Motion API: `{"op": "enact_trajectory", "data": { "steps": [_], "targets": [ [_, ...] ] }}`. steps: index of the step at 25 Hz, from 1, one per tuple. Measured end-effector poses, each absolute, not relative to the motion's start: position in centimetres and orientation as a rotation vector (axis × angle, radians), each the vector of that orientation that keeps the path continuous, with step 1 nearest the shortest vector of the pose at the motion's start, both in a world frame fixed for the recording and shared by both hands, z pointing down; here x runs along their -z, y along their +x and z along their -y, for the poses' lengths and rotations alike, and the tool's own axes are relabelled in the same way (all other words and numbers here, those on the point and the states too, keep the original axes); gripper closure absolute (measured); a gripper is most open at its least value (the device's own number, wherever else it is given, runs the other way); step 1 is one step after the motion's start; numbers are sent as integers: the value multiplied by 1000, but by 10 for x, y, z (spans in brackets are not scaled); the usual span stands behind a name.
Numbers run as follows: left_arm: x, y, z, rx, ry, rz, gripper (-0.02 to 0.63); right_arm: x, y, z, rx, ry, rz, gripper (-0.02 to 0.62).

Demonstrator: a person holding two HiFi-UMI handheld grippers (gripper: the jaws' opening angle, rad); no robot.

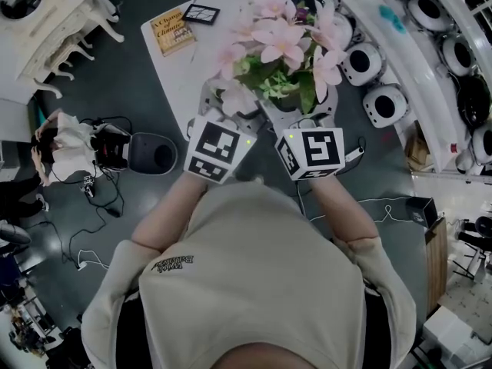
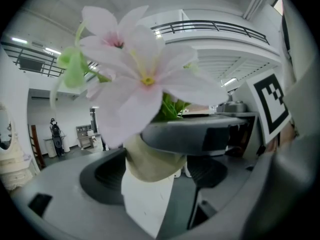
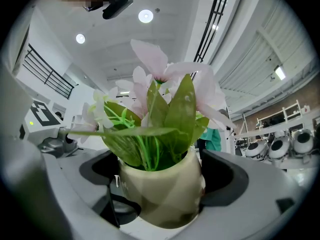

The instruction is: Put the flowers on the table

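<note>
one white table [image 1: 181, 79], flat, smooth top with rounded corner. one bunch of flowers [image 1: 280, 41], pale pink petals over glossy green leaves, standing in a pot and held in the air above the table's near edge. one pot [image 3: 162, 199], cream, smooth, rounded. two grippers, grey, with black-and-white marker cubes: left gripper [image 2: 155, 176] and right gripper [image 3: 162, 179], each with jaws pressed on the pot's sides. one tan book [image 1: 171, 31] on the table, cover reading "climate". one small black card [image 1: 201, 13] just beside it.
</note>
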State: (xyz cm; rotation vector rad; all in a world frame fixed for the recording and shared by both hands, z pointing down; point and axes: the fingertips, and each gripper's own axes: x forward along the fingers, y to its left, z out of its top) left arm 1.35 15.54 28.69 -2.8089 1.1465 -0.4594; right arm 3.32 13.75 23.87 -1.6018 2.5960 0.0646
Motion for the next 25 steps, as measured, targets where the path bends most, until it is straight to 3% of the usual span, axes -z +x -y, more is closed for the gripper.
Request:
{"op": "enact_trajectory", "data": {
  "steps": [25],
  "targets": [
    [-297,28,-97,470,-2806,-1195,245,-249,47,-78,-41,-1563,-2621,86]
  ]
}}
